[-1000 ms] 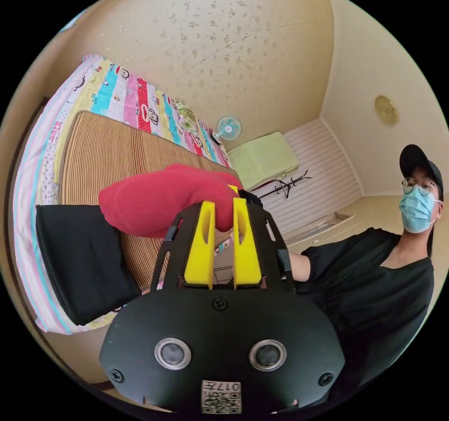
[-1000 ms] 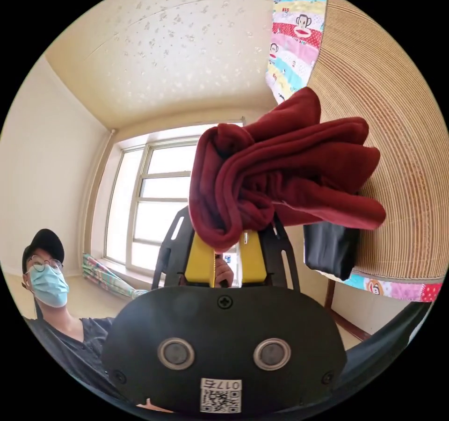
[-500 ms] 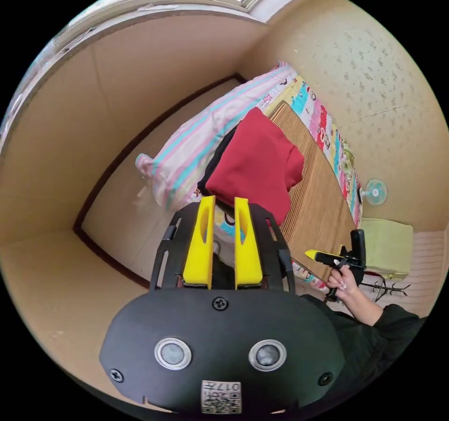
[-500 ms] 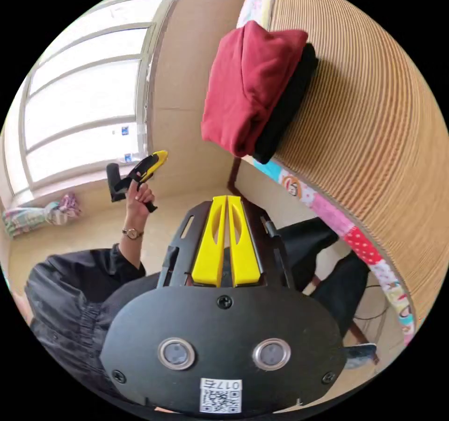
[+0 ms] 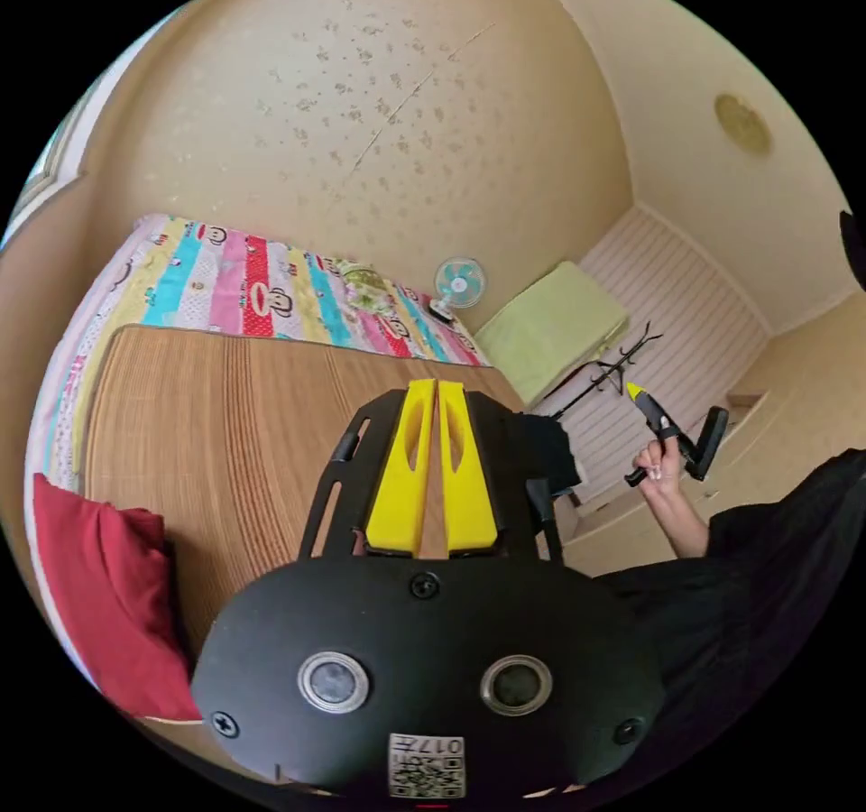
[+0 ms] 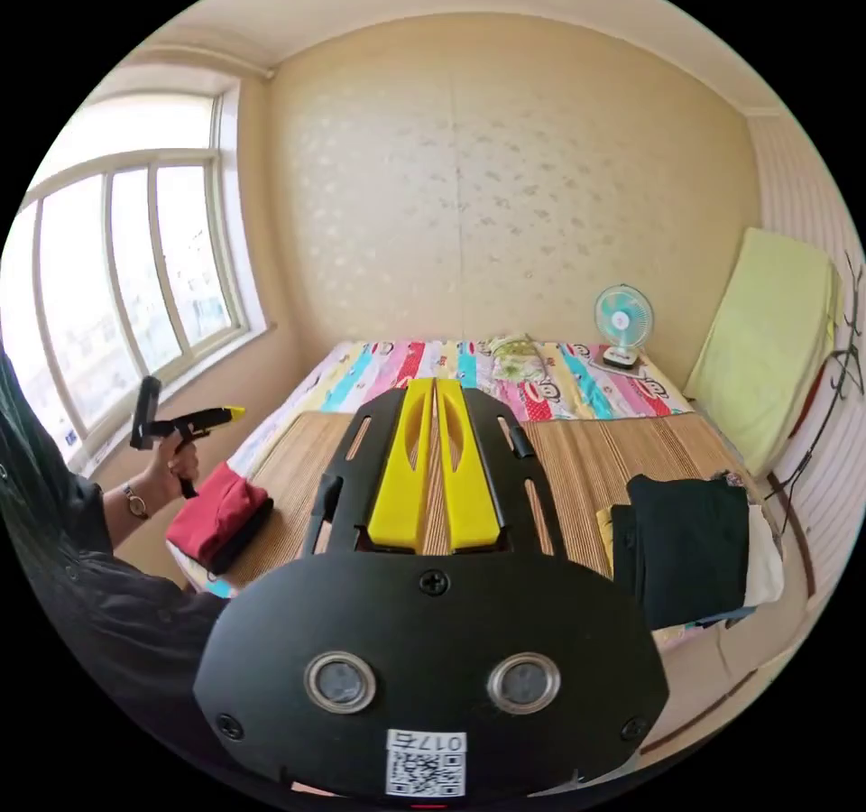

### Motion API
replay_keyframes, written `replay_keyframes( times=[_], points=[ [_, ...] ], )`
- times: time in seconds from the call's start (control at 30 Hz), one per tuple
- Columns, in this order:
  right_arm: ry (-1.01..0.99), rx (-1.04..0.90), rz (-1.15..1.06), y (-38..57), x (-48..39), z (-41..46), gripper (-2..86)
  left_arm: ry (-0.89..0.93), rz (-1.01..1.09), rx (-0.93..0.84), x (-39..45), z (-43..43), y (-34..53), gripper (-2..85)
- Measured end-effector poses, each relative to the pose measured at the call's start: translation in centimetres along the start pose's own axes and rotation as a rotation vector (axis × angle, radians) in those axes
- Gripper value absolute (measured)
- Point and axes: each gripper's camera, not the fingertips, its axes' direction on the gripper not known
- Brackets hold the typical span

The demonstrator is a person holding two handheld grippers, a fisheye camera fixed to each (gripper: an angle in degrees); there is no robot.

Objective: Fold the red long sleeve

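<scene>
The red long sleeve (image 6: 215,512) lies folded on top of a folded black garment (image 6: 245,534) at the near left corner of the bamboo mat (image 6: 577,469). In the left gripper view the red long sleeve (image 5: 108,604) sits at the lower left edge of the bamboo mat (image 5: 225,433). My left gripper (image 5: 431,390) is shut with nothing in it, above the mat. My right gripper (image 6: 433,390) is likewise shut and holds nothing. A hand holds the left gripper (image 6: 236,411) just above the red stack. The right gripper (image 5: 631,389) hangs off the bed's side.
A pile of black clothes (image 6: 695,541) lies at the mat's right edge. A striped cartoon sheet (image 6: 469,365) covers the bed's far end, with a small fan (image 6: 622,320) on it. A green pad (image 6: 767,343) and a coat rack (image 6: 843,352) stand at the right wall. A window (image 6: 108,280) is on the left.
Both grippers carried the red long sleeve in the air, then set it on the black garment and let go. Both have since drawn back, jaws closed.
</scene>
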Motion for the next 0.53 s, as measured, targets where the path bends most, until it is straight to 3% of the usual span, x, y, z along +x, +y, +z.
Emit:
replay_keyframes(
  times=[0.13, 0.2, 0.3, 0.37, 0.47, 0.53],
  points=[
    [0.226, 0.006, 0.003, 3.0, 8.6, -3.0, 0.4, 0.335, -0.167, 0.003, 1.4, 11.6, -1.5, -1.0],
    [0.303, -0.175, 0.21, 4.9, 15.5, -3.3, 0.5, 0.552, -0.374, -0.049, 1.3, 19.4, -0.1, -1.0],
    [0.299, -0.237, 0.353, 6.8, 21.7, -4.3, 1.0, 0.72, -0.669, -0.15, 0.6, 27.4, 3.9, -1.0],
    [0.364, -0.282, 0.428, 7.2, 25.0, -3.9, 1.7, 0.702, -0.676, -0.189, 1.3, 29.7, 5.3, -1.0],
    [0.359, -0.385, 0.485, 6.5, 30.9, -1.3, 5.1, 0.528, -0.717, -0.324, 1.7, 31.7, 6.6, -1.0],
    [0.34, -0.443, 0.496, 5.8, 34.2, 1.1, 7.5, 0.539, -0.761, -0.323, 1.2, 32.4, 7.2, -0.9]
  ],
)
